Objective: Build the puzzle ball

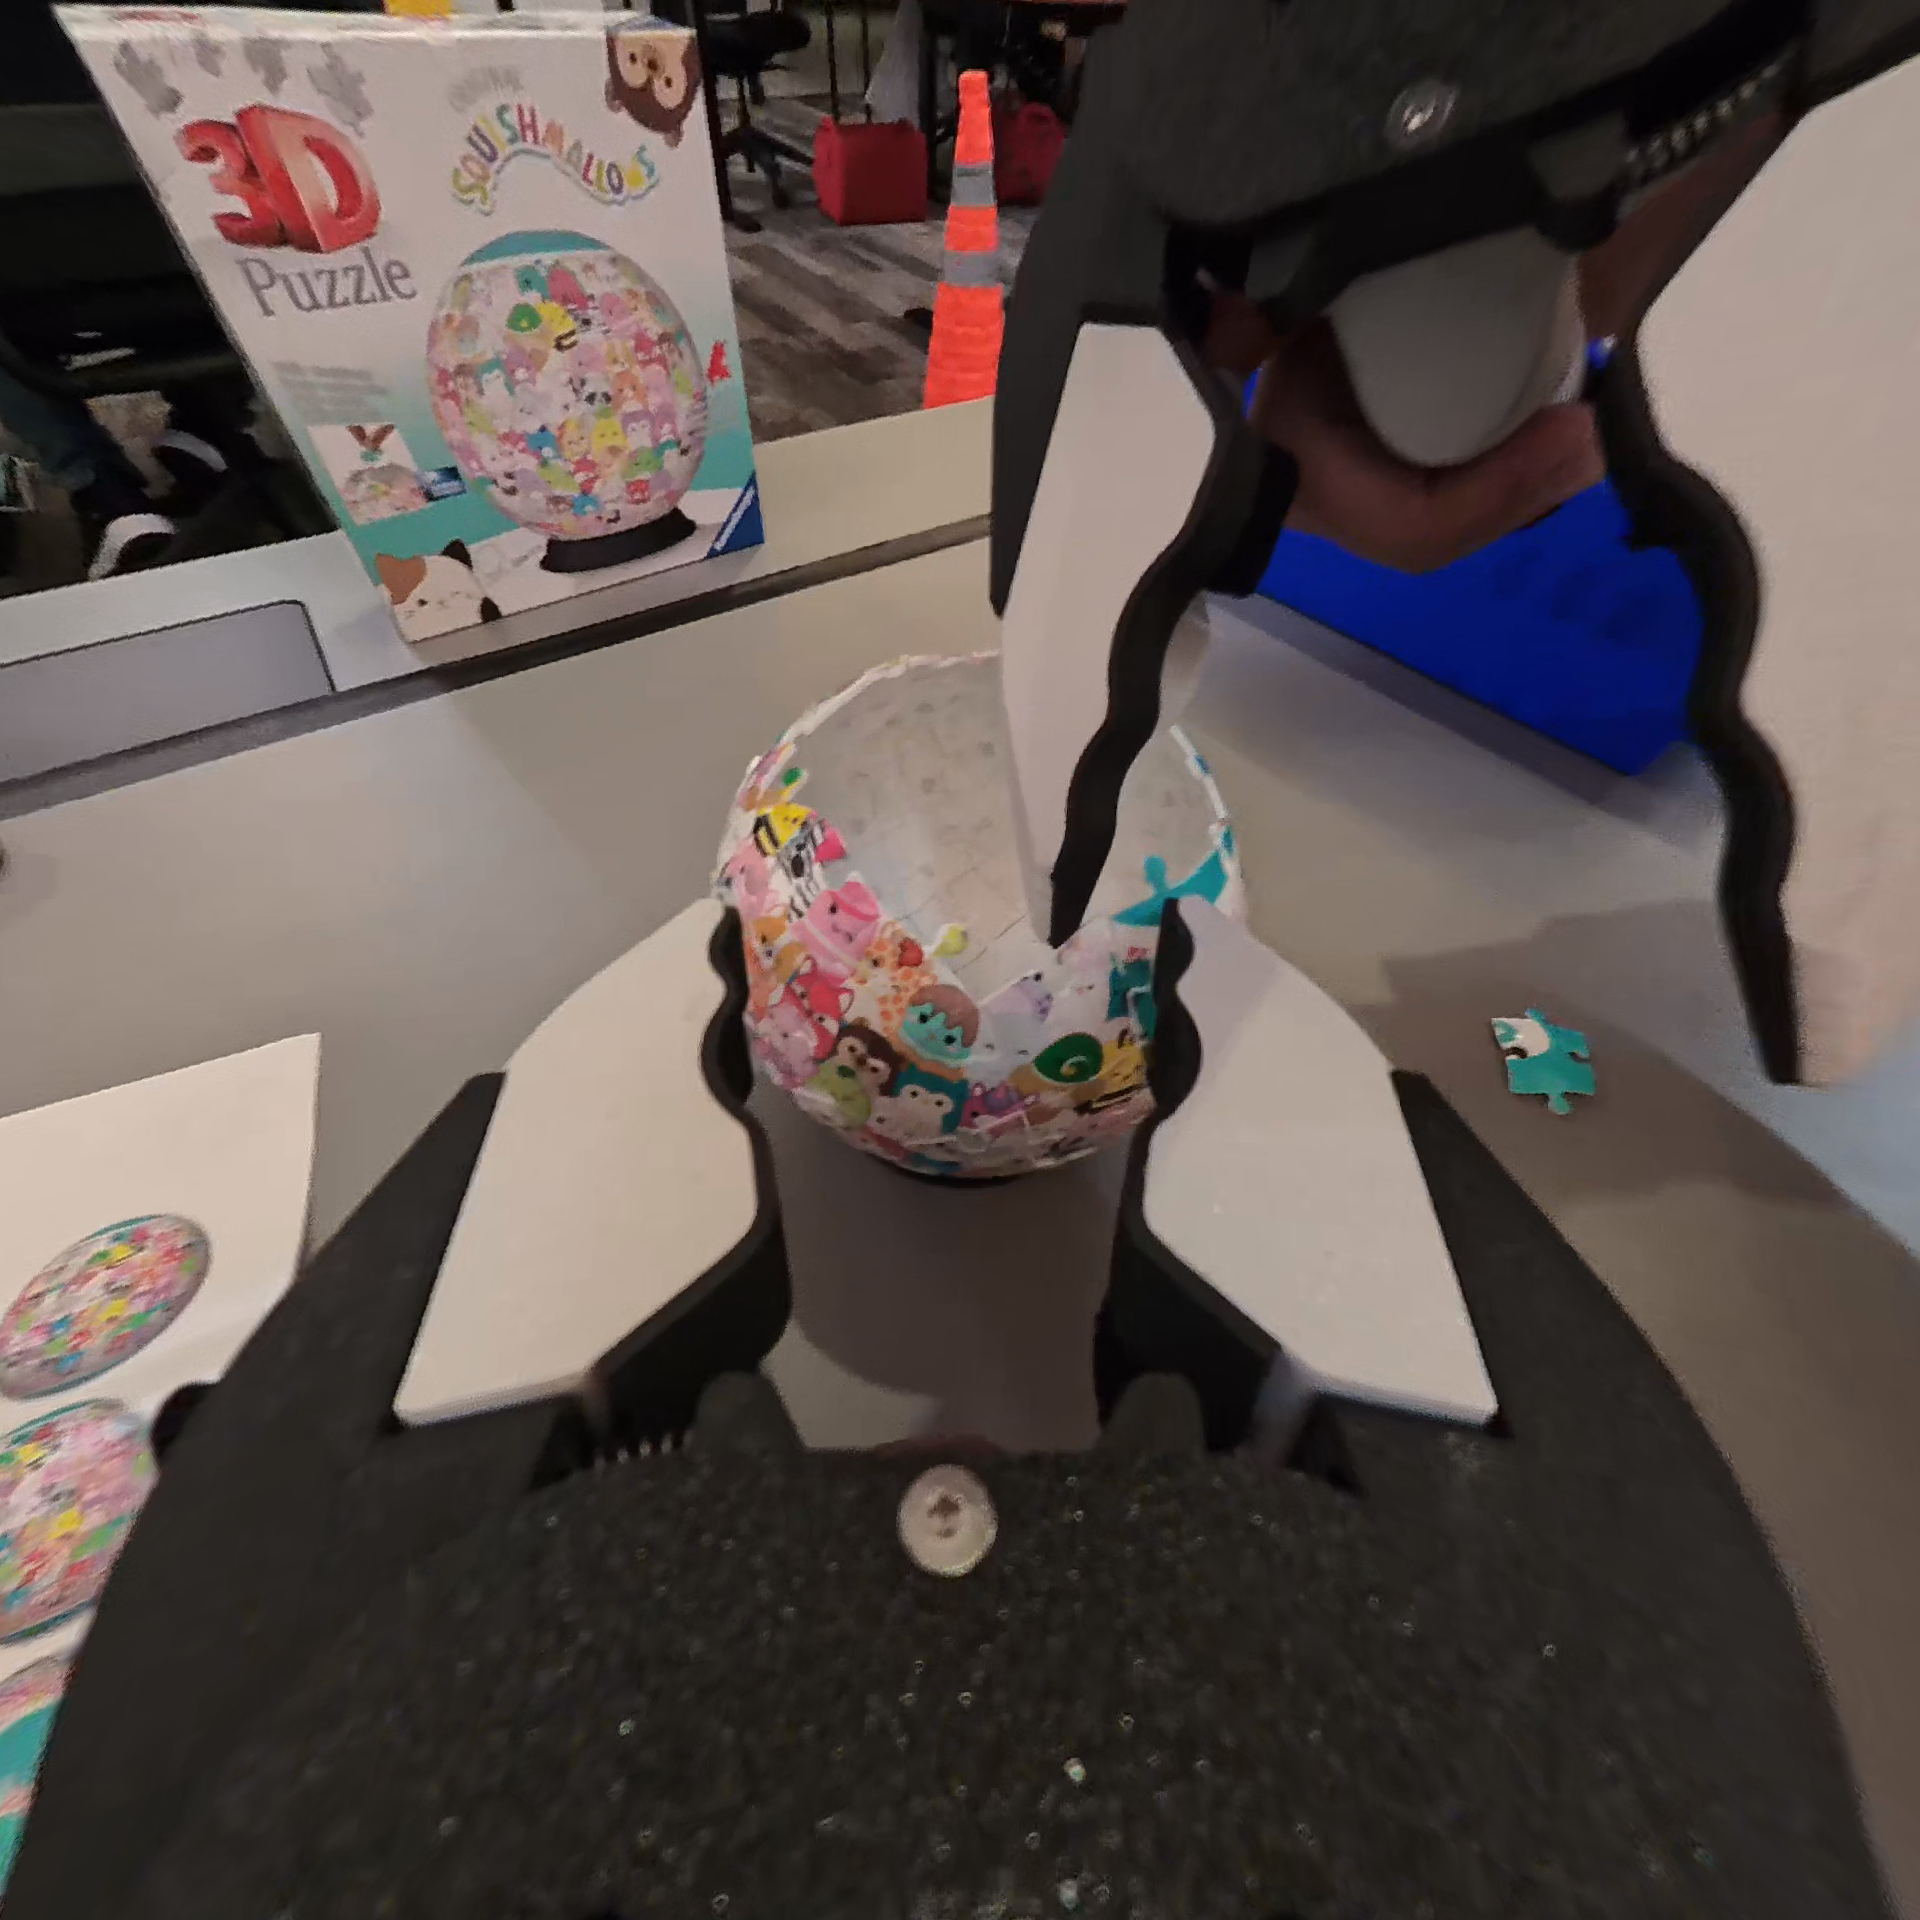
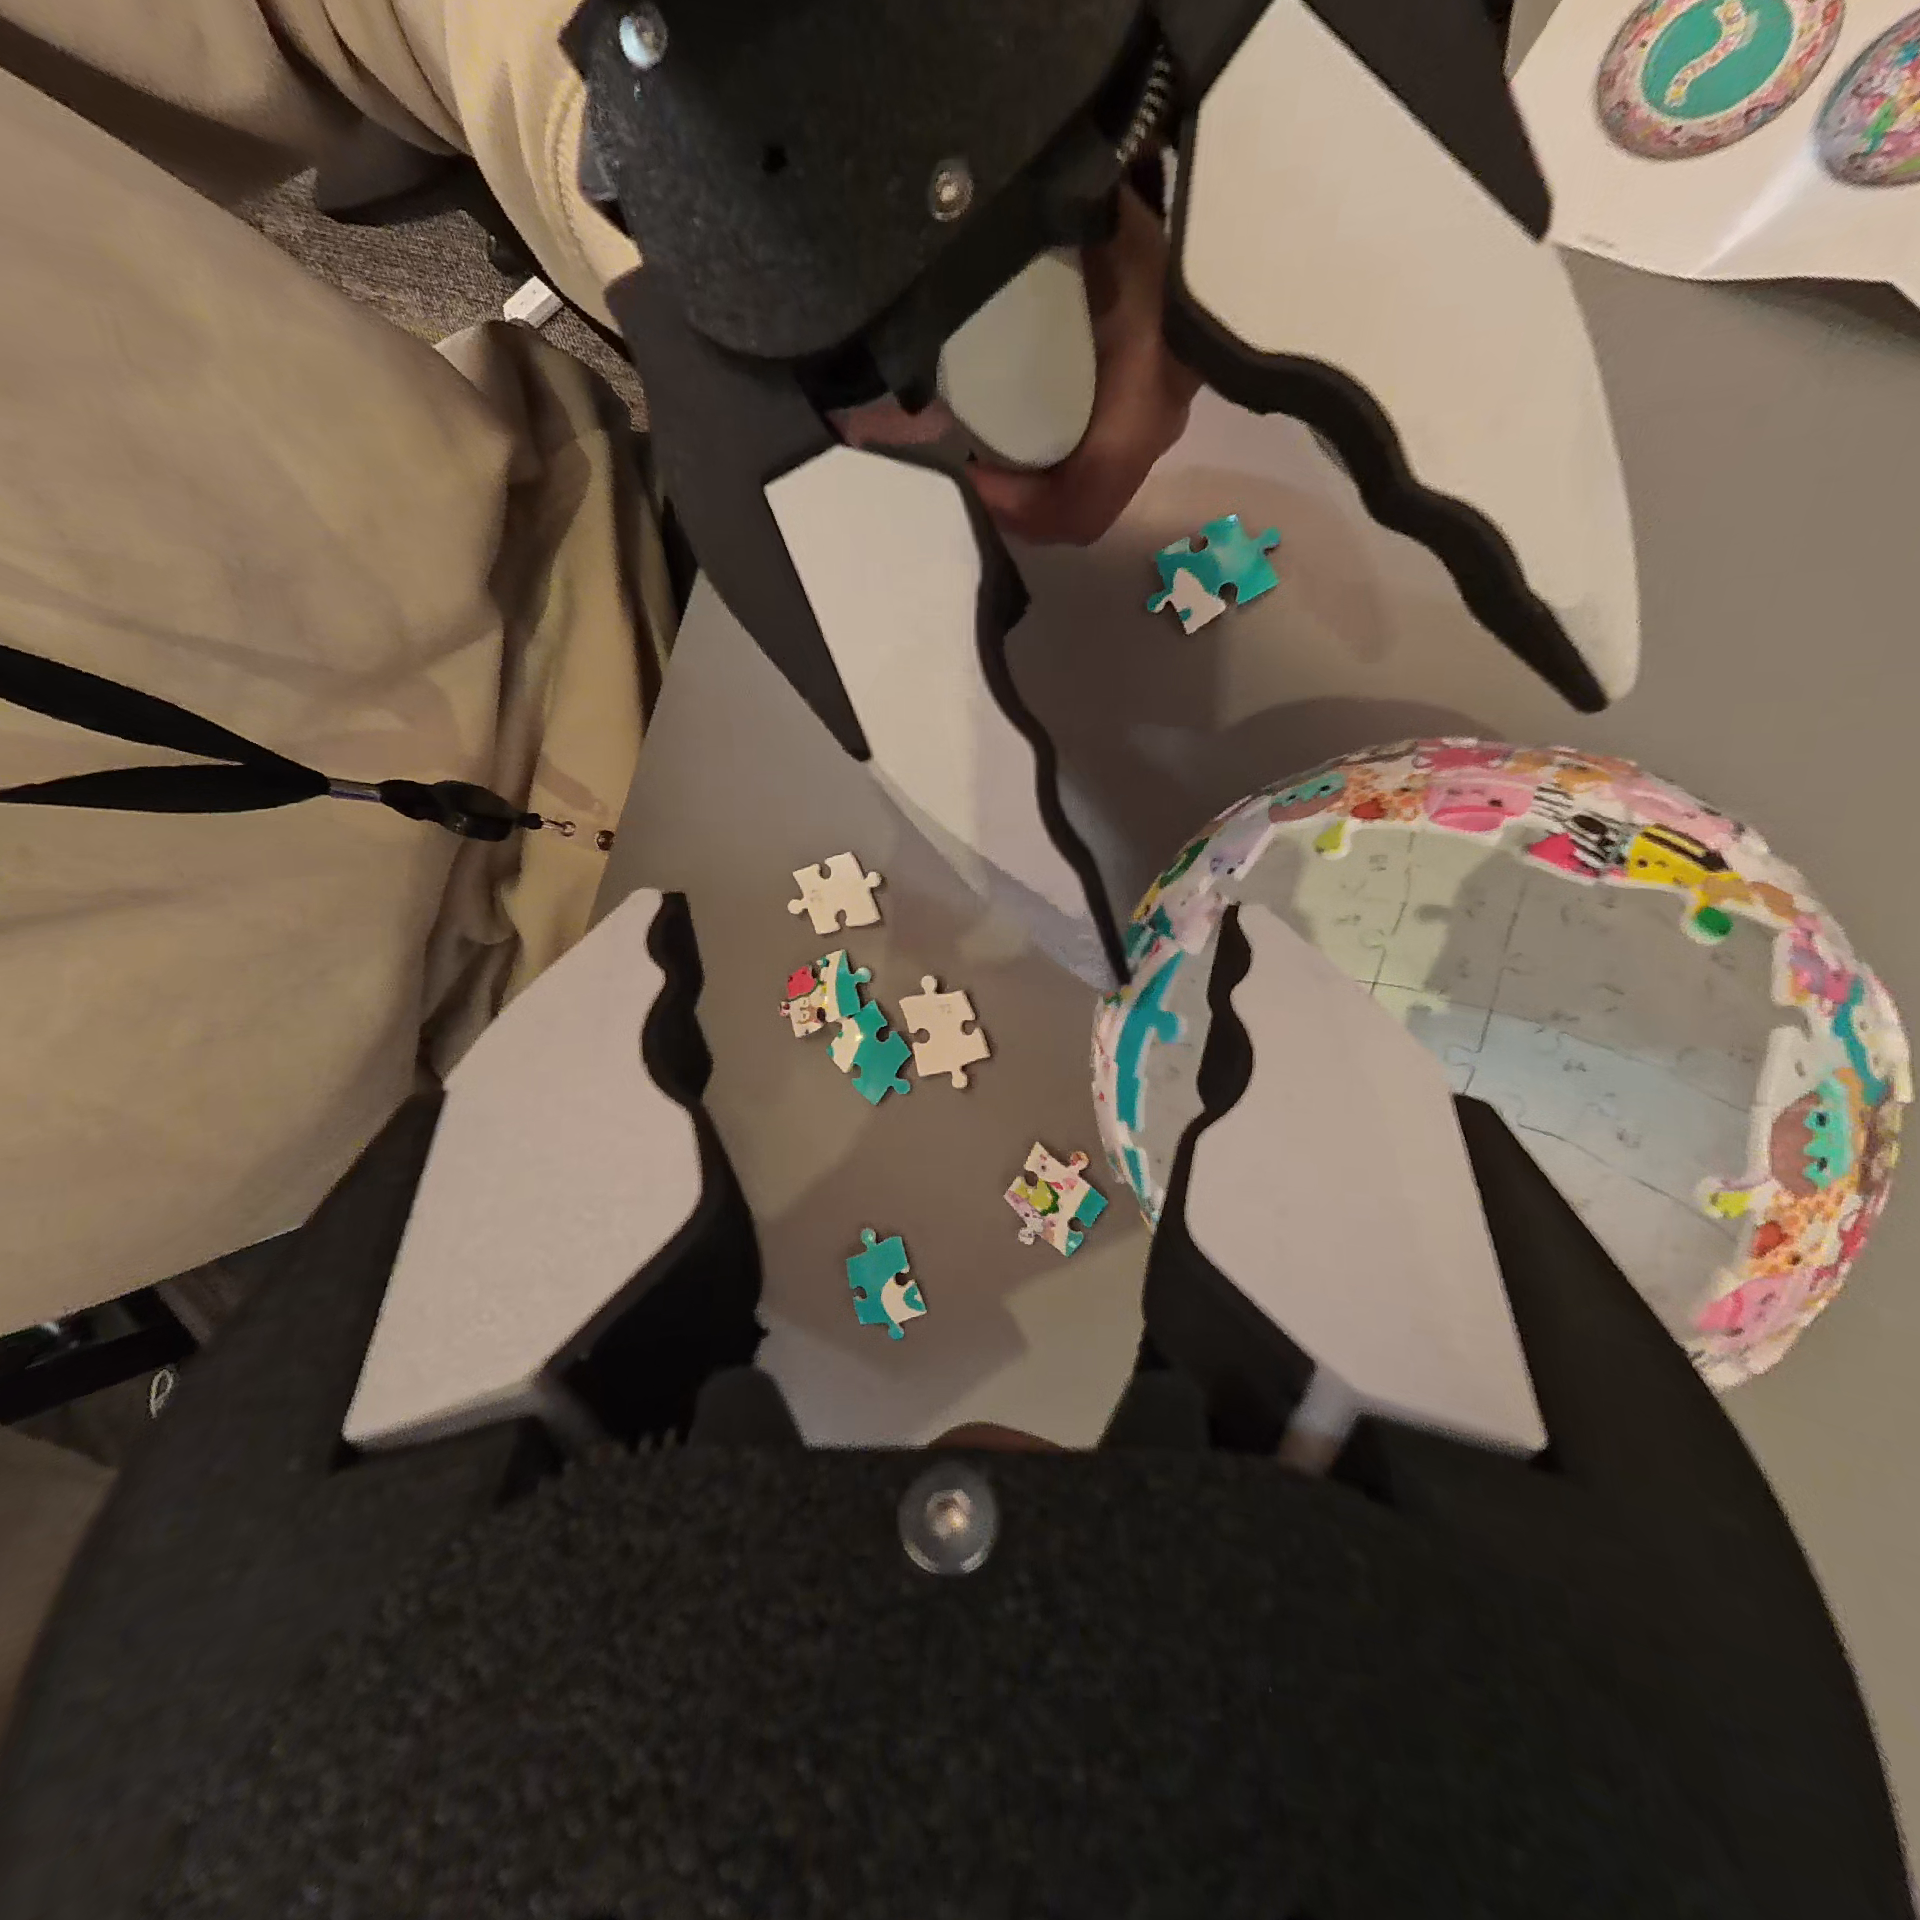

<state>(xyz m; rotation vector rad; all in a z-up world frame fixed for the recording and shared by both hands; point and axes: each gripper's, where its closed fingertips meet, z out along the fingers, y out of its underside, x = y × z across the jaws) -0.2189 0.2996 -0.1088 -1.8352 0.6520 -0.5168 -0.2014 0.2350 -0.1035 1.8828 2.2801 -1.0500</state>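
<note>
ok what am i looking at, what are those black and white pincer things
There is no robot here. A person holds a hand-operated claw in each hand, and each has a camera looking along its two fingers. One picture is from the left claw, the other from the right claw. On the grey table stands a half-built puzzle ball, open on top, with loose pieces, the puzzle box and a printed sheet. Both claws are open and hold nothing. One right finger dips into the ball.
</note>
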